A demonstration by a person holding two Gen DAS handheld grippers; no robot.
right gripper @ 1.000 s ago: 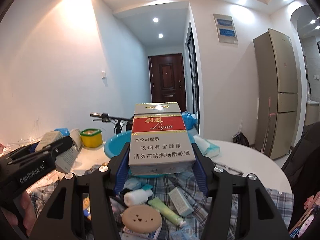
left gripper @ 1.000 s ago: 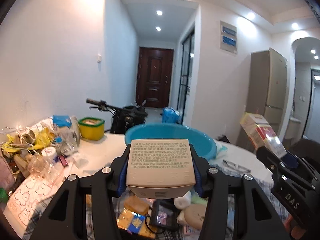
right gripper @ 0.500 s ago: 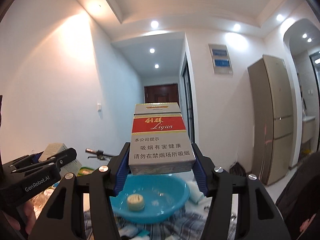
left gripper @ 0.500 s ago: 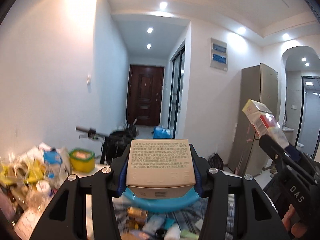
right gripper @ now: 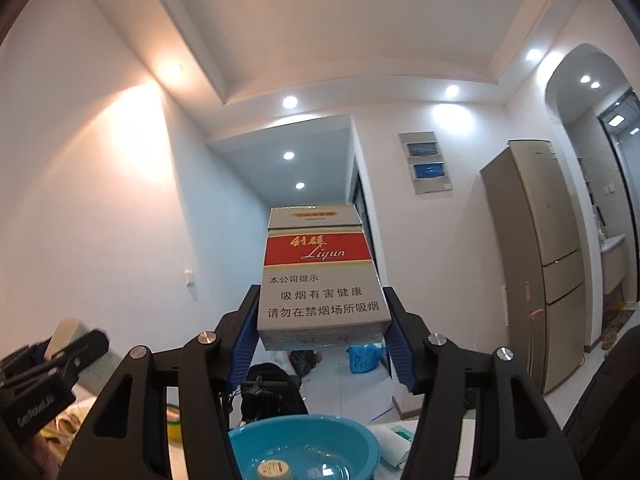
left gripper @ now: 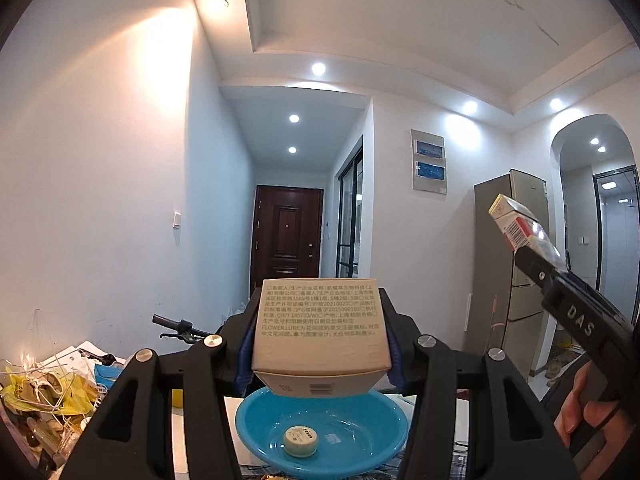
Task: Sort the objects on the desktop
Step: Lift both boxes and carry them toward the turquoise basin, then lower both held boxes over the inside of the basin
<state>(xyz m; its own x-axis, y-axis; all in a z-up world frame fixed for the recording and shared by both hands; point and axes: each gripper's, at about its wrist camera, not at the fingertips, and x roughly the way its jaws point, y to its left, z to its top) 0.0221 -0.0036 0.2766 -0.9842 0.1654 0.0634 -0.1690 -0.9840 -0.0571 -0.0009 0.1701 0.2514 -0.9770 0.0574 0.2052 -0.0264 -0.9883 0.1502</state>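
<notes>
My left gripper is shut on a beige cardboard box with printed Chinese text, held high above a blue plastic basin. A small round jar lies in the basin. My right gripper is shut on a red and white Liqun cigarette pack, also held above the basin. The right gripper and its pack show at the right of the left wrist view. The left gripper shows at the left of the right wrist view.
A heap of yellow bags and papers lies at the table's left. A bicycle handlebar and a dark door are behind. A tall fridge stands at the right. White packets lie right of the basin.
Both grippers have risen and tilted up with their boxes. The cluttered tabletop has dropped out of view and the basin now sits low in both views.
</notes>
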